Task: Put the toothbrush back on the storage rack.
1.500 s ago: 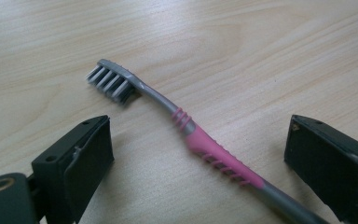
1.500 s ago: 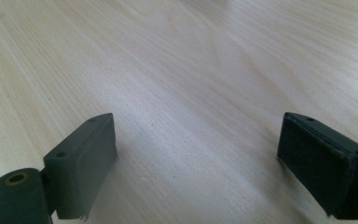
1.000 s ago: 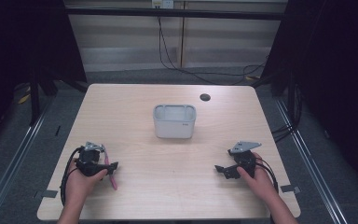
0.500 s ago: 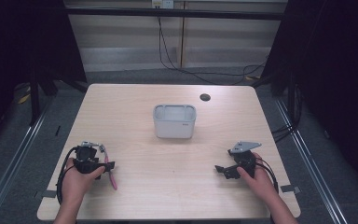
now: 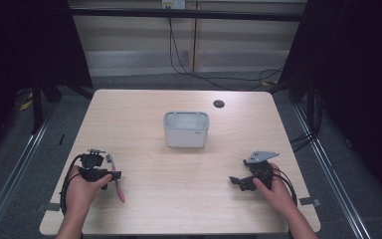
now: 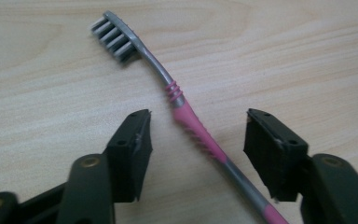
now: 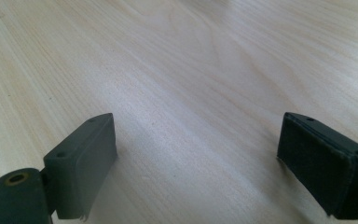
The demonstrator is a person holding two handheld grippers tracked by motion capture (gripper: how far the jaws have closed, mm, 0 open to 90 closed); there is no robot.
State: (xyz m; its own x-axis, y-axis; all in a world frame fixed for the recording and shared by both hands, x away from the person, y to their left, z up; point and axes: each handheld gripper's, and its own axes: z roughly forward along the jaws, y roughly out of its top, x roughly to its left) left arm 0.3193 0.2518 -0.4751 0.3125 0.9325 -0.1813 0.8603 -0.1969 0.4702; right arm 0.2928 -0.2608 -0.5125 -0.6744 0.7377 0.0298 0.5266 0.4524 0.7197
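The pink-and-grey plastic toothbrush (image 6: pixel 186 119) lies flat on the pale wooden table (image 5: pixel 189 189), at about seven o'clock from the grey plastic tub (image 5: pixel 186 128) that stands mid-table. The left gripper (image 5: pixel 113 175) is right over it, while the right gripper (image 5: pixel 235 181) rests well apart near the table's five o'clock corner, so the left hand is clearly the nearer one.

In the left gripper view the brush's long axis runs from eleven o'clock to five o'clock: the grey bristled head (image 6: pixel 114 36) points away at eleven, and the handle passes slantwise between the two black jaws. The jaws have just been closing, with the pink grip section between them, yet both pads stand clear of it, so nothing is clamped. Because the handle crosses the gap at a slant, I judge that the closing pads would meet it off-square and may twist it.

The right gripper's jaws stand spread wide over bare wood.
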